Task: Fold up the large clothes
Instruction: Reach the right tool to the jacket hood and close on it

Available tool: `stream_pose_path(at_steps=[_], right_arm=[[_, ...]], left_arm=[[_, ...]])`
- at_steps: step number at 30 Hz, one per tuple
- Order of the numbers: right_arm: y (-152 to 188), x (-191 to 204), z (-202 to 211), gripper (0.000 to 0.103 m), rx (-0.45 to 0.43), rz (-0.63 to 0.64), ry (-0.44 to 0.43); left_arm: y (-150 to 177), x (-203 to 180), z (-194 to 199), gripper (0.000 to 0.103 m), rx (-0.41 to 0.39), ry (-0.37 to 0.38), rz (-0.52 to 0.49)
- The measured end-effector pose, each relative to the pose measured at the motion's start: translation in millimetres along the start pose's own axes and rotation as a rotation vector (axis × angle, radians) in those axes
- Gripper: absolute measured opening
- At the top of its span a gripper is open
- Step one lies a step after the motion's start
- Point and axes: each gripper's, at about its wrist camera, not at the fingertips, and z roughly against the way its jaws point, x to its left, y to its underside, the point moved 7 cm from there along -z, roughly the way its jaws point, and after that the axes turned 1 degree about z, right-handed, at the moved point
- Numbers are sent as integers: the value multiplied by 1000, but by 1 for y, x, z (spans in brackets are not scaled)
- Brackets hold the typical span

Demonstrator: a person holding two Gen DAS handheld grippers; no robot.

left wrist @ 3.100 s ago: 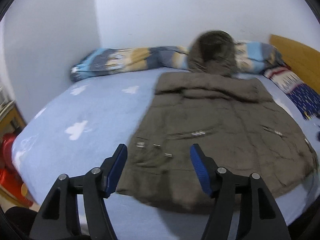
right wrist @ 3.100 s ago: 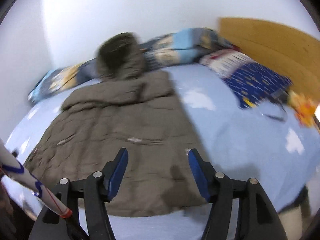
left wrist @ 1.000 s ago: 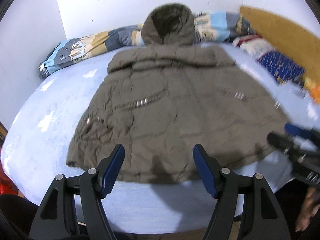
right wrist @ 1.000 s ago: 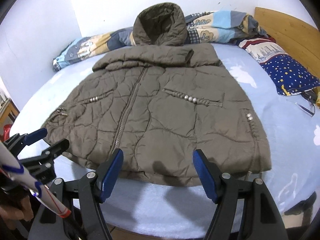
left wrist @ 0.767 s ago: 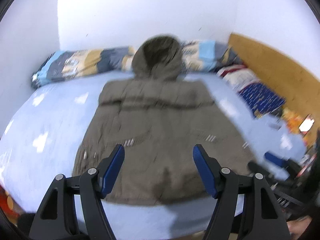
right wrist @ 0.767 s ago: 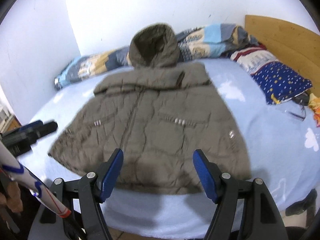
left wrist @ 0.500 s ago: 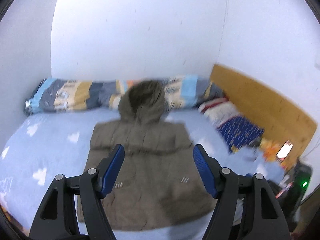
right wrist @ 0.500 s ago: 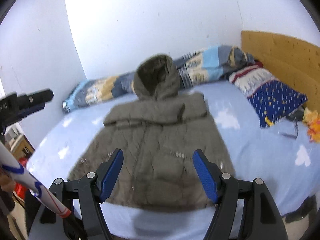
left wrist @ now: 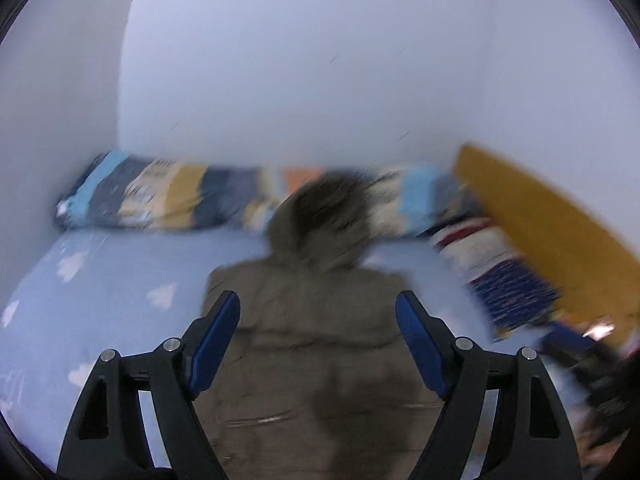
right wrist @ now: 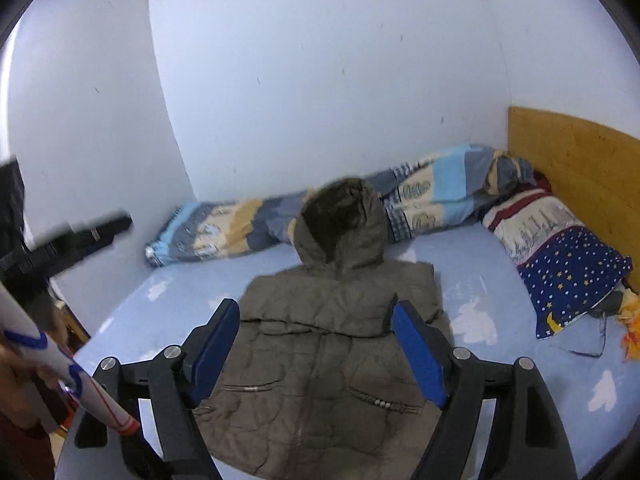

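Lighting: even, cool indoor light; white walls [right wrist: 340, 92] bright, no glare. Left wrist view: heavy motion blur throughout, jacket [left wrist: 320, 320] and quilt [left wrist: 168, 200] smeared, worst toward 3 o'clock. Right wrist view: mostly sharp; slight blur at 9 o'clock. Both: fisheye bending, black vignette at corners. Soft shadow on jacket at 6 o'clock.

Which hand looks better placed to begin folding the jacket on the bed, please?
Probably right, narrowly. Both the left gripper and right gripper have just been opening, with nothing between their jaws, above the olive jacket. Only the right wrist view is sharp; the left is blurred.
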Motion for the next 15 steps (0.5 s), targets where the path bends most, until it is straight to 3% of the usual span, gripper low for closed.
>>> stream_pose_path(at_steps=[4, 8, 10, 15], right_arm=[[10, -18, -71, 83, 115, 14, 26], [19, -35, -153, 73, 232, 26, 34], [22, -40, -192, 72, 275, 29, 33], [39, -37, -301, 70, 386, 34, 51]], left_arm=[[56, 48, -93, 79, 131, -99, 40], [90, 85, -160, 79, 221, -136, 102], [93, 96, -190, 79, 262, -158, 109], [87, 105, -214, 79, 242, -171, 103]])
